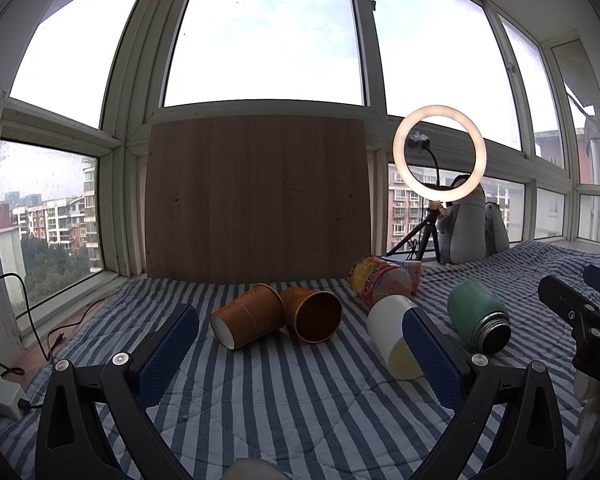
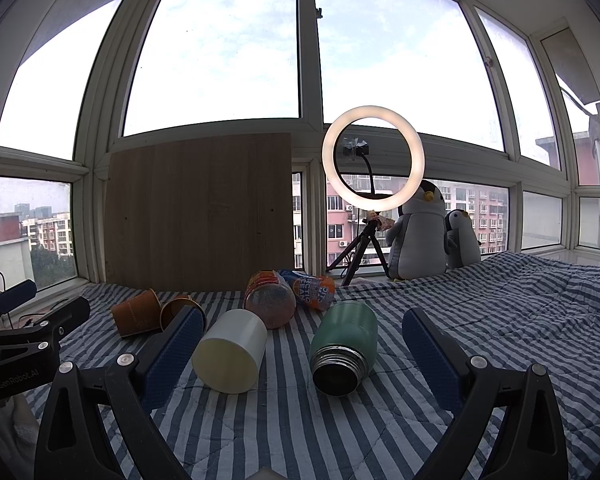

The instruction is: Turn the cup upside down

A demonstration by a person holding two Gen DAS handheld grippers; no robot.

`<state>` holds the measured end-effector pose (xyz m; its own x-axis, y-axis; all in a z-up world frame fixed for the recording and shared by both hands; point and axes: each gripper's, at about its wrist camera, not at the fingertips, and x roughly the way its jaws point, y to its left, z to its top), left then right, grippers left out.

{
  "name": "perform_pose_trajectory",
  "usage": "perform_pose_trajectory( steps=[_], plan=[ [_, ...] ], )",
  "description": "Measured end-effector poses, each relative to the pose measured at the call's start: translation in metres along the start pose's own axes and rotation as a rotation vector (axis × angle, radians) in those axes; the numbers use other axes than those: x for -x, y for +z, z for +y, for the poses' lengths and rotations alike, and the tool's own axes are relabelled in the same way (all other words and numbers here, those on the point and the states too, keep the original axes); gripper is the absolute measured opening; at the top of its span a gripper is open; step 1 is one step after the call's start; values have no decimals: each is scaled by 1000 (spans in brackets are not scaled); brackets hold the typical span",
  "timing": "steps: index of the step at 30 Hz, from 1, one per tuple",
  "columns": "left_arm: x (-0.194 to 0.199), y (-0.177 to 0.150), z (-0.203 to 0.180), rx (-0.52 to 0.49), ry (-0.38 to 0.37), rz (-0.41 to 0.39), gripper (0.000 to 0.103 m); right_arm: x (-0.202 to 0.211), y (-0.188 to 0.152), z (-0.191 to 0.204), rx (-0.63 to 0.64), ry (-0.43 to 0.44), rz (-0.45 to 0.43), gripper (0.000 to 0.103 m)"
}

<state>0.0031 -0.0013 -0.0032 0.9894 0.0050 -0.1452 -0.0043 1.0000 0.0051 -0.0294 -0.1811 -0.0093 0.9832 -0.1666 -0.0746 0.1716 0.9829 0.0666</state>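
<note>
Both grippers, left gripper [image 1: 300, 344] and right gripper [image 2: 302, 344], stand wide apart and hold nothing above the striped quilt [image 2: 500, 320]. Every cup lies on its side: the white cup [image 2: 230, 354] at 11 o'clock from the right gripper, the green flask [image 2: 344, 344] at 12, and two brown paper cups [image 1: 276, 314] at 12 from the left. Flipping looks not yet begun.

Each gripper, left gripper [image 1: 300, 344] and right gripper [image 2: 302, 350], has black plastic arms with silver screws and blue textured pads [image 2: 172, 354]; "GenRobot.AI" is printed in white on the left one's side.
</note>
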Motion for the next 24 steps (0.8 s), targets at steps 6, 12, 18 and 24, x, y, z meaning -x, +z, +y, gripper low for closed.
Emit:
perform_pose_trajectory(
  steps=[6, 12, 18, 24],
  plan=[
    [0, 0, 0, 0, 0, 0, 103, 0, 0, 0, -1, -1, -1, 99],
    [0, 1, 0, 0, 0, 1, 103, 0, 1, 0, -1, -1, -1, 99],
    [0, 1, 0, 1, 0, 1, 103, 0, 1, 0, 0, 0, 0, 99],
    [0, 1, 0, 1, 0, 1, 103, 0, 1, 0, 0, -1, 0, 99]
  ],
)
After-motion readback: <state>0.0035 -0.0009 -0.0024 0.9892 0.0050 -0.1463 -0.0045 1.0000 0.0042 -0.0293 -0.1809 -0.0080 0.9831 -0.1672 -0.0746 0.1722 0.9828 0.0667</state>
